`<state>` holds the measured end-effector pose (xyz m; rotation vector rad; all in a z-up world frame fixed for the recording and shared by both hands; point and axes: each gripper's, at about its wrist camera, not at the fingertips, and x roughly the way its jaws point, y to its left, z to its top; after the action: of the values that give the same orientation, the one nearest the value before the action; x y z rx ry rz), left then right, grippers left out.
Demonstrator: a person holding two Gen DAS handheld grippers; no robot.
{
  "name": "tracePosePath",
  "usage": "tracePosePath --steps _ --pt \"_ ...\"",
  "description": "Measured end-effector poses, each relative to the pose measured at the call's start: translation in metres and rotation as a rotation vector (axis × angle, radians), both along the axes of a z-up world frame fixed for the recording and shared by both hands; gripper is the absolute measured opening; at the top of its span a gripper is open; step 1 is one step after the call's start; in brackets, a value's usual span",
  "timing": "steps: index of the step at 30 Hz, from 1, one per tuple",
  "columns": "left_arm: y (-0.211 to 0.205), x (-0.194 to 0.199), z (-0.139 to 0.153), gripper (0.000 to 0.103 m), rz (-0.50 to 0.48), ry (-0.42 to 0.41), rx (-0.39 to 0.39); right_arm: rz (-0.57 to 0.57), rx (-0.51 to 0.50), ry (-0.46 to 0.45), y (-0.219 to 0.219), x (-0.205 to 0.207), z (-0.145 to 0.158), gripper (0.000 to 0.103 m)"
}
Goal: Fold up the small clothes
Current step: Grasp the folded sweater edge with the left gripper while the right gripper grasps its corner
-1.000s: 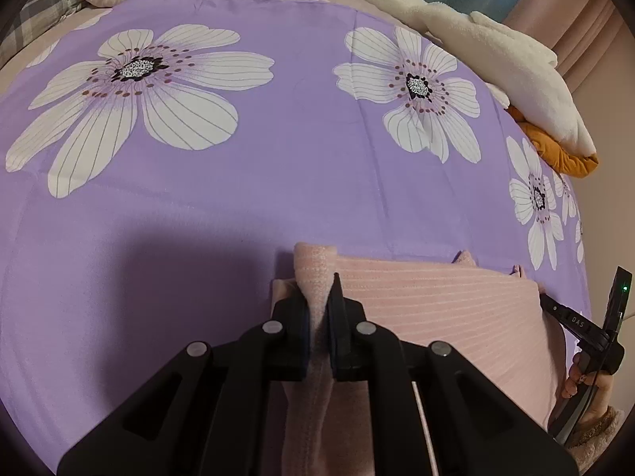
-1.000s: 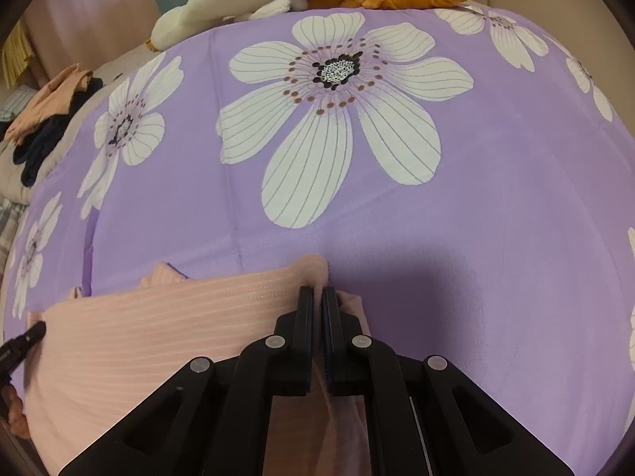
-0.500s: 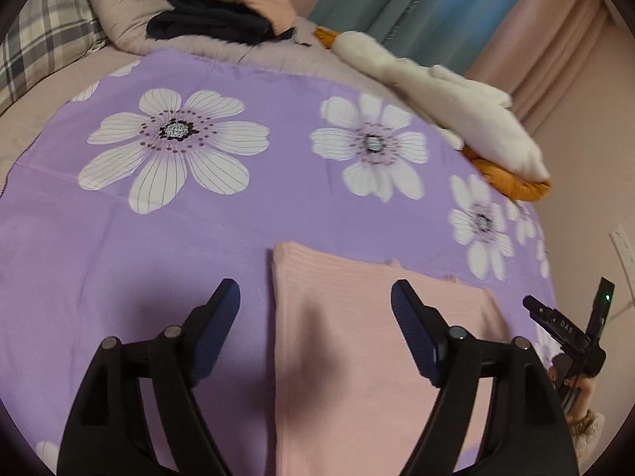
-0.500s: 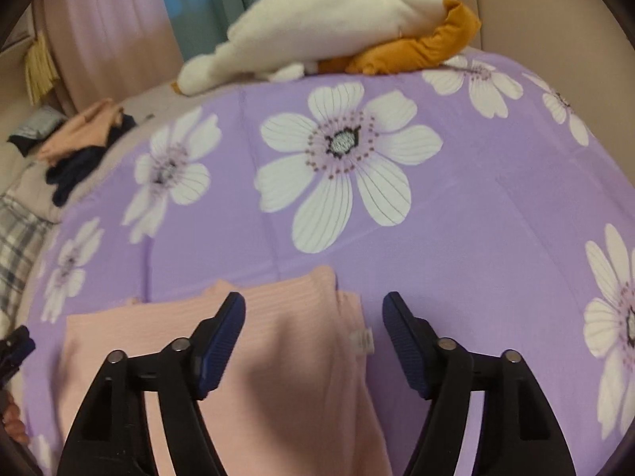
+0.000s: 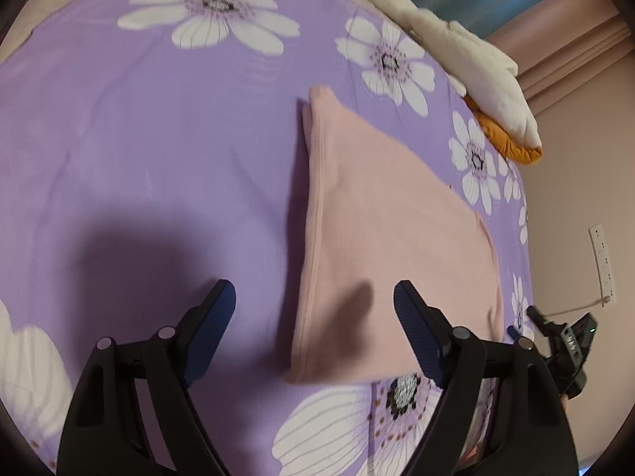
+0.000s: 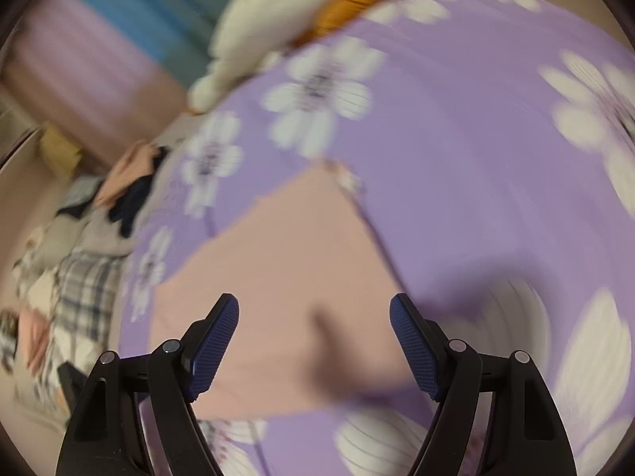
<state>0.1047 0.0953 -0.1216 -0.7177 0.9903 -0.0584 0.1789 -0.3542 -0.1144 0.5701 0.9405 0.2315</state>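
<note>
**Hovering over a folded pink garment, both tongs empty**

Standing wide apart above the bed, the left tongs (image 5: pixel 313 317) grip nothing; their blue pads (image 5: pixel 210 329) hang clear of the cloth. The right tongs (image 6: pixel 313 337) are spreading, their last bit of travel not yet done, with nothing pinched between them either.

Just past both pairs lies the pink garment (image 5: pixel 389 230), folded flat into a rough rectangle on the purple flowered bedsheet (image 5: pixel 158 139). In the left wrist view its near edge is partly hidden behind the right-hand finger of the tongs, and a dark shadow falls across its near end. In the right wrist view heavy motion blur smears the garment (image 6: pixel 285 277), so its ribbing and edges cannot be made out.

Beyond the garment, at the far edge of the sheet, sits a cream plush toy (image 5: pixel 468 51) with orange parts. Left of the garment in the right wrist view, a blurred heap of dark and peach clothes (image 6: pixel 131 190) lies off the sheet.
</note>
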Motion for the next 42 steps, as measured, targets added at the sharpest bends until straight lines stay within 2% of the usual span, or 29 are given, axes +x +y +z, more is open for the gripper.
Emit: tracePosePath --steps 4,6,8,9,11,13,14,15,16,17,19,22,27,29,31,34,36,39,41,42 --pt "-0.011 0.002 -0.011 0.078 -0.039 0.01 -0.03 -0.039 0.067 0.066 -0.01 -0.014 -0.024 0.078" --pt "-0.017 0.006 -0.014 0.072 -0.048 0.003 -0.022 -0.027 0.097 0.052 -0.008 -0.016 -0.028 0.078" --pt "-0.023 0.012 -0.016 0.057 -0.061 -0.004 -0.02 -0.009 0.148 0.022 -0.005 -0.014 -0.028 0.078" --pt "-0.024 0.015 -0.019 0.053 -0.07 -0.008 -0.033 -0.004 0.194 0.017 -0.004 -0.009 -0.031 0.078" --pt "-0.027 0.021 -0.025 0.04 -0.072 -0.006 -0.068 0.002 0.223 0.012 0.001 -0.003 -0.036 0.075" --pt "-0.03 0.024 -0.027 0.032 -0.059 -0.003 -0.075 0.02 0.192 -0.015 0.01 0.006 -0.036 0.067" --pt "-0.033 0.025 -0.025 0.026 -0.053 0.006 -0.041 0.029 0.155 -0.024 0.016 0.013 -0.035 0.054" --pt "-0.036 0.025 -0.023 0.024 -0.054 0.006 -0.011 0.031 0.129 -0.023 0.019 0.015 -0.035 0.048" --pt "-0.041 0.025 -0.019 0.02 -0.061 0.0 0.027 0.028 0.082 -0.012 0.024 0.02 -0.035 0.029" --pt "-0.043 0.024 -0.016 0.016 -0.06 -0.006 0.045 0.028 0.065 -0.005 0.026 0.022 -0.034 0.02" --pt "-0.044 0.02 -0.01 0.012 -0.049 -0.022 0.05 0.027 0.053 -0.015 0.028 0.018 -0.026 0.016" --pt "-0.039 0.012 0.0 0.01 -0.036 -0.045 0.033 0.031 -0.021 -0.028 0.031 0.007 -0.01 0.014" --pt "-0.036 -0.01 0.025 0.007 -0.038 -0.103 0.038 0.039 -0.033 -0.079 0.027 -0.017 0.017 0.014" --pt "-0.036 -0.023 0.035 0.003 -0.059 -0.129 0.021 0.046 -0.049 -0.087 0.029 -0.026 0.024 0.014" --pt "-0.038 -0.031 0.04 0.002 -0.084 -0.141 0.013 0.059 -0.062 -0.091 0.032 -0.035 0.027 0.014" --pt "-0.044 -0.039 0.039 0.003 -0.113 -0.134 0.084 0.059 -0.059 -0.088 0.032 -0.044 0.027 0.014" --pt "-0.043 -0.039 0.033 0.003 -0.126 -0.109 0.083 0.051 -0.041 -0.084 0.03 -0.047 0.025 0.014" --pt "-0.038 -0.034 0.026 0.021 -0.099 -0.096 0.129 0.042 -0.045 -0.056 0.027 -0.045 0.015 0.014" --pt "-0.036 -0.026 0.02 0.041 -0.091 -0.065 0.177 0.039 -0.052 -0.048 0.028 -0.046 0.013 0.014" --pt "-0.033 -0.022 0.015 0.043 -0.093 -0.051 0.168 0.038 -0.058 -0.046 0.028 -0.046 0.011 0.014"
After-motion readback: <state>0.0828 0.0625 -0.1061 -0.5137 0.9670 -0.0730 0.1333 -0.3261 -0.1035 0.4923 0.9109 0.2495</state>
